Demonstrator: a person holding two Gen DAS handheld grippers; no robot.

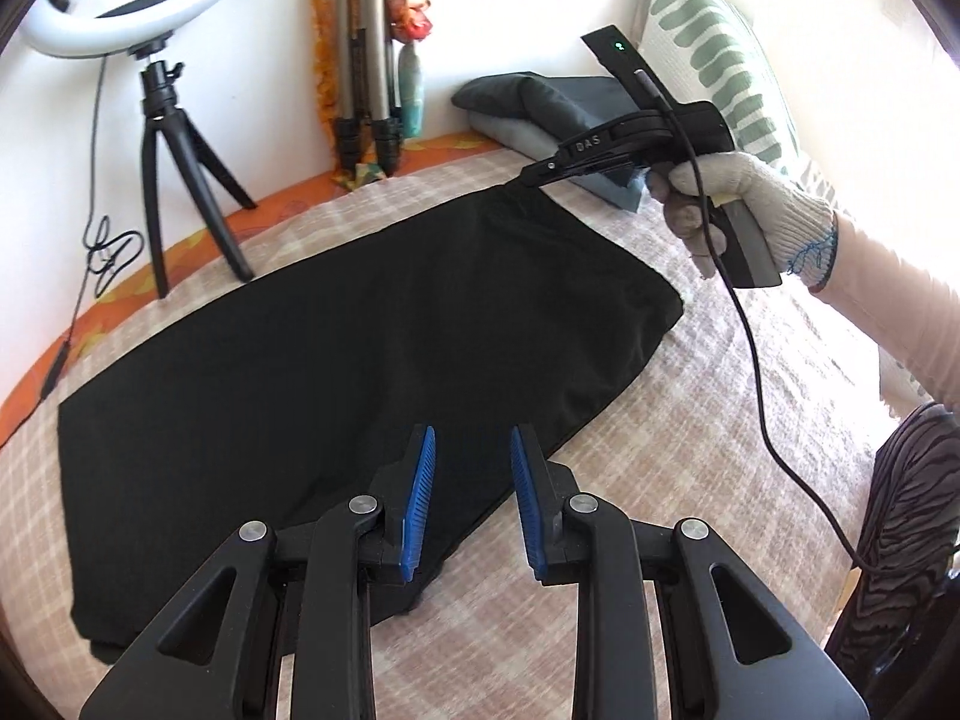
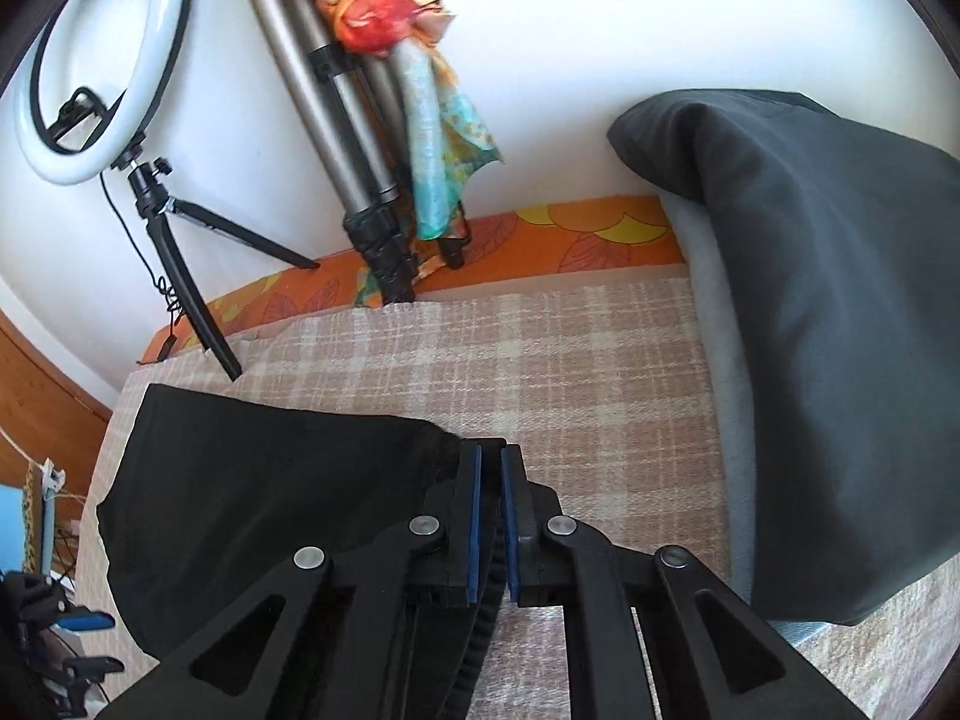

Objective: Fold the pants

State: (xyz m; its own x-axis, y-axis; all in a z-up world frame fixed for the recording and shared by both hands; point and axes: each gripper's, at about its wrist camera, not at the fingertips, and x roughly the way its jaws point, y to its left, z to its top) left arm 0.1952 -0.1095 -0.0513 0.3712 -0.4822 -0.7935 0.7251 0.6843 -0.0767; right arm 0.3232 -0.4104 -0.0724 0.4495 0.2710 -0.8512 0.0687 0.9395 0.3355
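Observation:
Black pants (image 1: pixel 360 360) lie flat and folded lengthwise on a plaid blanket (image 1: pixel 690 450). My left gripper (image 1: pixel 472 432) hovers over their near edge, its blue pads apart with nothing between them. At the far corner of the pants, a gloved hand (image 1: pixel 738 204) holds my right gripper (image 1: pixel 522 179), which pinches the cloth and lifts it slightly into a peak. In the right wrist view the right gripper (image 2: pixel 491 450) is shut, with the edge of the pants (image 2: pixel 270 510) caught between its pads.
A stack of folded grey garments (image 1: pixel 528 108) (image 2: pixel 840 330) sits at the far end of the bed by a green-patterned pillow (image 1: pixel 708 60). A ring light (image 1: pixel 150 0) on a small tripod and a silver tripod (image 1: pixel 360 60) stand against the wall. A black cable (image 1: pixel 762 390) hangs from the right gripper.

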